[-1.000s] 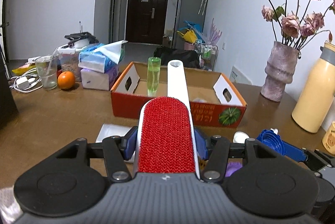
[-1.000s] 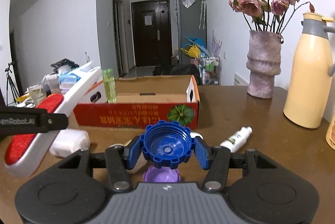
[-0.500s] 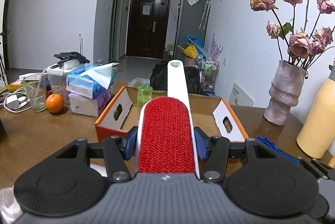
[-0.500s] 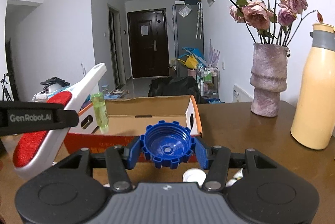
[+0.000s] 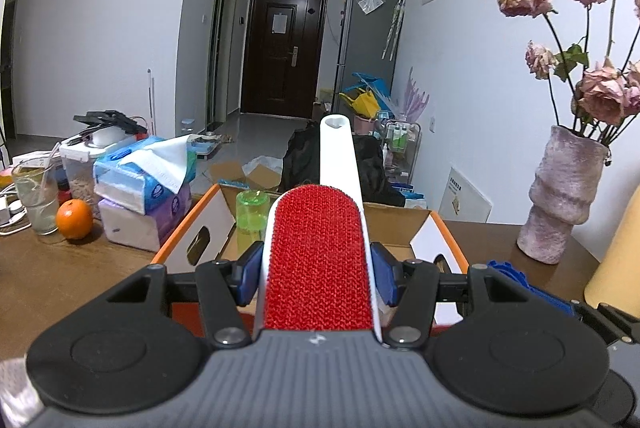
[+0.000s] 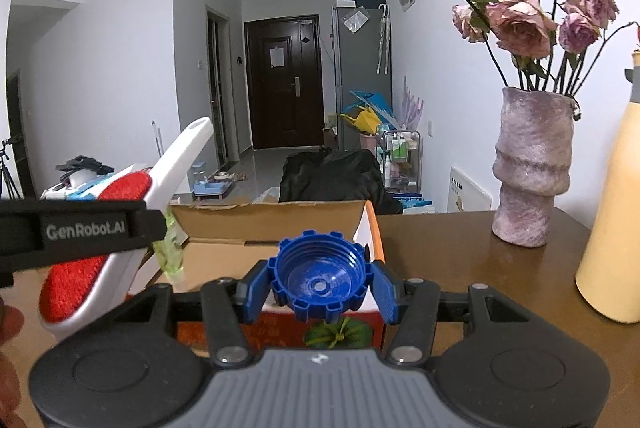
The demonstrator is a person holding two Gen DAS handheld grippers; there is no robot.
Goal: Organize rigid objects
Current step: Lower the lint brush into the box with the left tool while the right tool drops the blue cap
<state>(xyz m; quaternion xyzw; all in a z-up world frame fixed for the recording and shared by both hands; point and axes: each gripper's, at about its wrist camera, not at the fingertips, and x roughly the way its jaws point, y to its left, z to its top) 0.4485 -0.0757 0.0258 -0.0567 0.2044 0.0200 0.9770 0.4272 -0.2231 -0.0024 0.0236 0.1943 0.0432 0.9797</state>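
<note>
My left gripper (image 5: pixel 316 280) is shut on a white lint brush (image 5: pixel 320 260) with a red pad, its handle pointing forward over the open orange cardboard box (image 5: pixel 188 224). The brush also shows at the left of the right wrist view (image 6: pixel 100 228). My right gripper (image 6: pixel 320 288) is shut on a blue ribbed cap (image 6: pixel 320 276), held above the near right corner of the box (image 6: pixel 368 224). A green clear bottle (image 5: pixel 250 220) stands inside the box.
On the brown table stand a purple vase of dried roses (image 6: pixel 528 167) and a cream thermos (image 6: pixel 612 228) at the right. Tissue packs (image 5: pixel 140 195), an orange (image 5: pixel 74 220) and a glass (image 5: pixel 36 199) sit at the left.
Both grippers have risen and moved forward toward the box, each still holding its object. The small items on the table in front of the box have dropped out of view.
</note>
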